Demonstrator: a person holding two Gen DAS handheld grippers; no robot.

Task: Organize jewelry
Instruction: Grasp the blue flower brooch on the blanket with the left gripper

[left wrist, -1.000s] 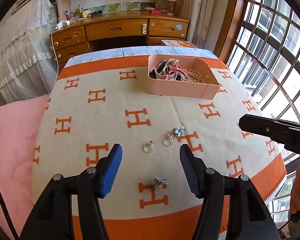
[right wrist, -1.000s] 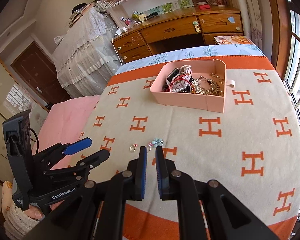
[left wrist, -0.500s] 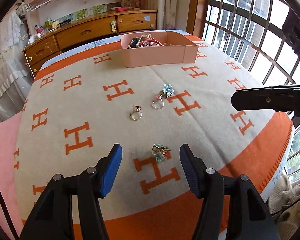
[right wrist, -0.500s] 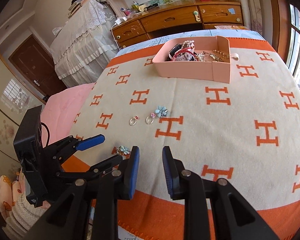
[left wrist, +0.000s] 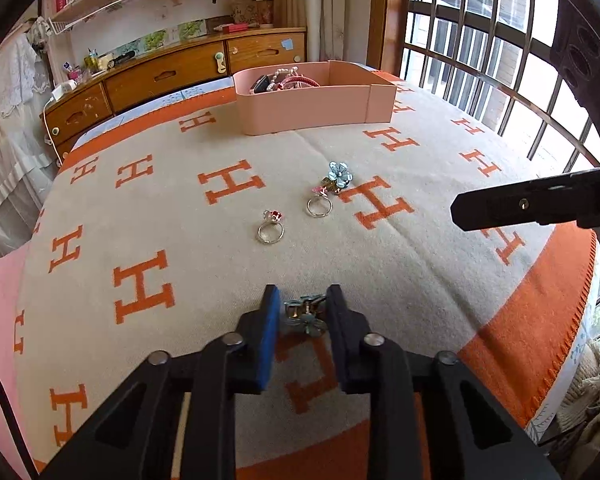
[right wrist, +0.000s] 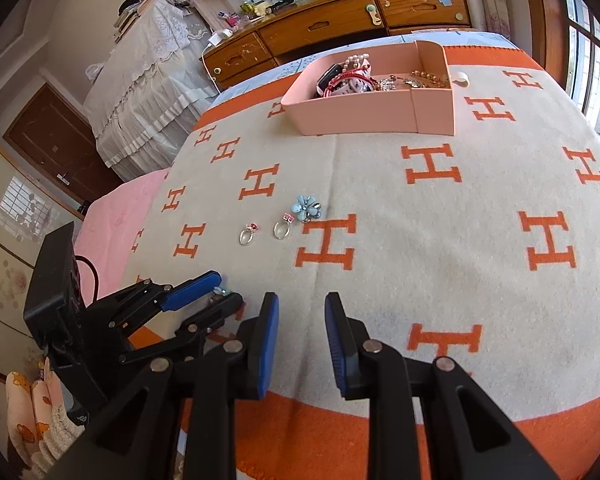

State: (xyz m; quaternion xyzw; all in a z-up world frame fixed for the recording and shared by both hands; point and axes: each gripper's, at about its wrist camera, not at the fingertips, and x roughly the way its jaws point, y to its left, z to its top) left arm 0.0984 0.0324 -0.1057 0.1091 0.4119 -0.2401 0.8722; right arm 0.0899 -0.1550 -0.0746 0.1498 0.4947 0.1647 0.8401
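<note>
My left gripper (left wrist: pixel 302 308) is shut on a small blue-green flower brooch (left wrist: pixel 305 315) that lies on the orange-and-cream blanket near its front edge. Further back lie a ring with a red stone (left wrist: pixel 271 229), a ring with a pink stone (left wrist: pixel 319 203) and a blue flower brooch (left wrist: pixel 339 174). A pink box (left wrist: pixel 316 110) with bracelets and beads stands at the back. My right gripper (right wrist: pixel 301 314) is open and empty, low over the blanket, right of the left gripper (right wrist: pixel 220 294). The rings (right wrist: pixel 249 233) and the pink box (right wrist: pixel 374 114) also show in the right wrist view.
The blanket (left wrist: pixel 148 216) covers a bed; its orange border runs along the front. A wooden dresser (left wrist: pixel 172 74) stands behind the bed, barred windows (left wrist: pixel 480 48) on the right, and a lace-covered bed (right wrist: pixel 148 64) to the left.
My left gripper has come down and forward and closed on the small flower brooch. My right gripper has opened wider and dropped lower over the blanket.
</note>
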